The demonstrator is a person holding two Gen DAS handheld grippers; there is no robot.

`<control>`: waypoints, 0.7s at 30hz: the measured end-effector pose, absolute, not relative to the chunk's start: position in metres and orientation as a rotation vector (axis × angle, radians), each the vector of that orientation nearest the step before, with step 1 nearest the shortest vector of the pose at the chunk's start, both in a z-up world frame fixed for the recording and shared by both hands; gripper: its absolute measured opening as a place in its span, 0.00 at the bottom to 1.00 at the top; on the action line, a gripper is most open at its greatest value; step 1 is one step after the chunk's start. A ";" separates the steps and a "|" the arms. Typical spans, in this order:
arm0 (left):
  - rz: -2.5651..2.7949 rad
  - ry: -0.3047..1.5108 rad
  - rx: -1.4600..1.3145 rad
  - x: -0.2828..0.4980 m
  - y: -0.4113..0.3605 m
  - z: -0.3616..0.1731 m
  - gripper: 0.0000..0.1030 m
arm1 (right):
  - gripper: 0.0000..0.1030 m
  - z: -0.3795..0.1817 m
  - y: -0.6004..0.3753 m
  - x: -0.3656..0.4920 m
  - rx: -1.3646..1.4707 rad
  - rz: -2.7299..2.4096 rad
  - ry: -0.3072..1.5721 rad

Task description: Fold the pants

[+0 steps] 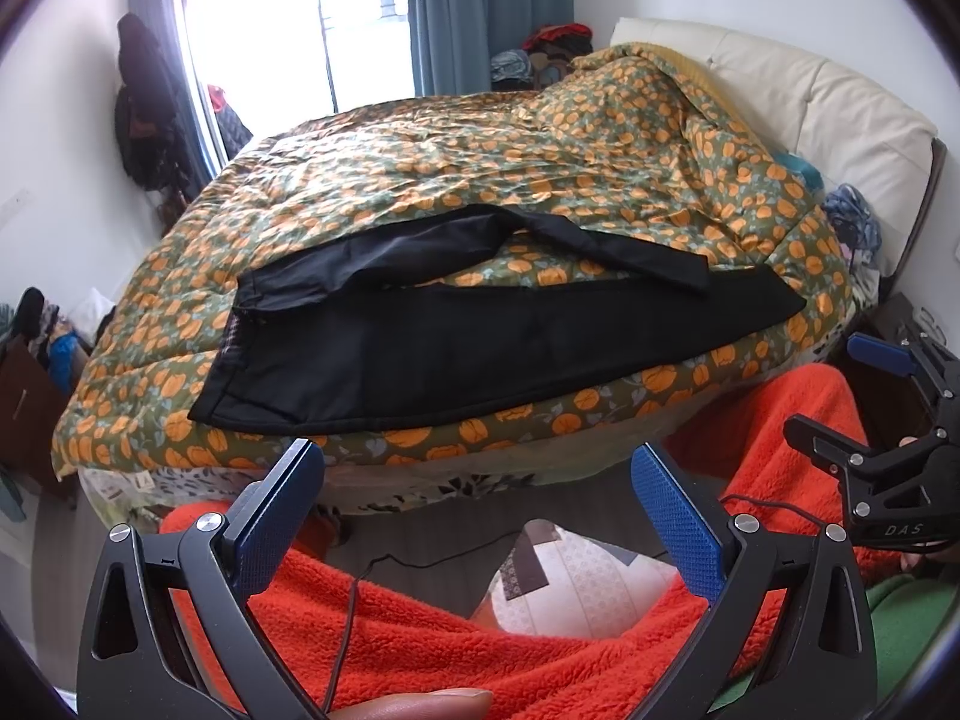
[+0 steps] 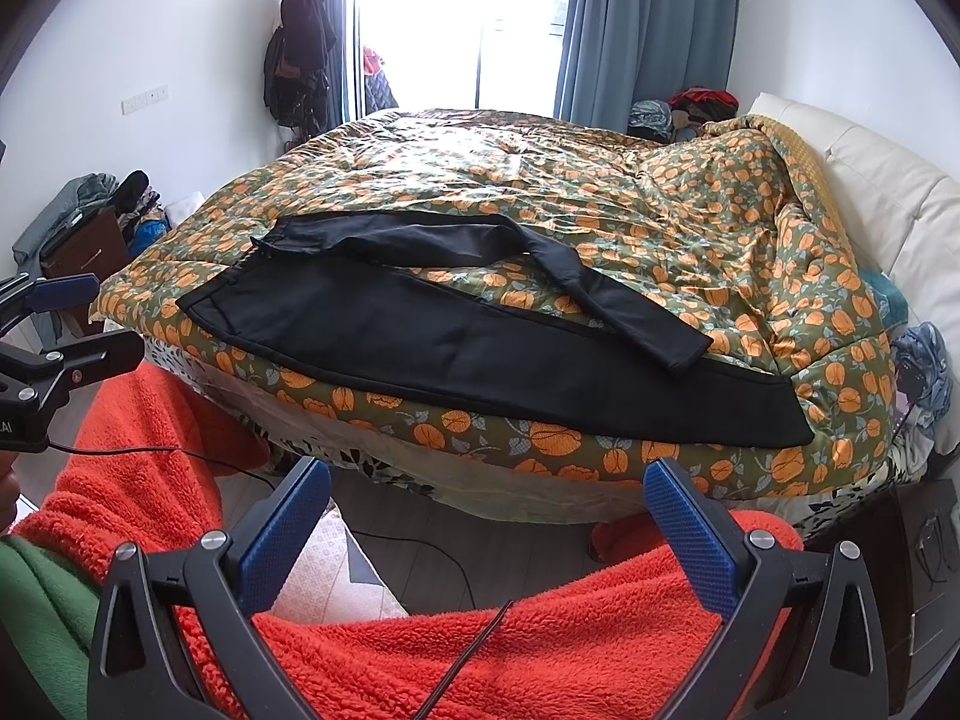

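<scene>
The black fabric pants (image 1: pixel 456 354) lie spread on the bed's orange-and-green pumpkin-print quilt (image 1: pixel 420 174), near its front edge, waistband to the left. The near leg lies flat along the edge; the far leg is creased and angles across toward the near leg's cuff. No fold appears made, so the task looks barely begun, with all folding left. The left gripper (image 1: pixel 477 519) and the right gripper (image 2: pixel 487 531) both hang short of the bed above orange fleece, jaws spread wide, holding nothing.
</scene>
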State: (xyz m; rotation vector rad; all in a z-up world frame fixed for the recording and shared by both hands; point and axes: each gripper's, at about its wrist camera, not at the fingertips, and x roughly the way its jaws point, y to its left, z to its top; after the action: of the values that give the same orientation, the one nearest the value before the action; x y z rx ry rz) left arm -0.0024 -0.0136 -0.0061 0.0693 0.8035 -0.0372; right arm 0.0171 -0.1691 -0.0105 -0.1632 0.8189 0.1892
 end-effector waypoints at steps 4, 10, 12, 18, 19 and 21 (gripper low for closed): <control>-0.037 0.804 0.069 -0.002 -0.014 -0.006 0.99 | 1.00 -0.011 -0.169 0.017 -0.163 0.189 0.820; -0.038 0.805 0.069 -0.002 -0.014 -0.006 0.99 | 1.00 -0.011 -0.169 0.017 -0.164 0.189 0.821; -0.037 0.805 0.070 -0.002 -0.014 -0.006 0.99 | 1.00 -0.011 -0.169 0.018 -0.164 0.189 0.821; -0.038 0.805 0.070 -0.001 -0.014 -0.006 0.99 | 1.00 -0.011 -0.170 0.018 -0.163 0.188 0.822; -0.038 0.806 0.069 -0.001 -0.013 -0.006 0.99 | 1.00 -0.011 -0.169 0.018 -0.164 0.188 0.822; -0.037 0.806 0.069 -0.001 -0.014 -0.006 0.99 | 1.00 -0.011 -0.170 0.018 -0.164 0.189 0.822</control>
State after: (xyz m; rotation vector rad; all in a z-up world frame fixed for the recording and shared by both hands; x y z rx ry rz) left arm -0.0011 -0.0137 -0.0059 0.0690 0.8059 -0.0375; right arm 0.0180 -0.1696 -0.0114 -0.1645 0.8223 0.1890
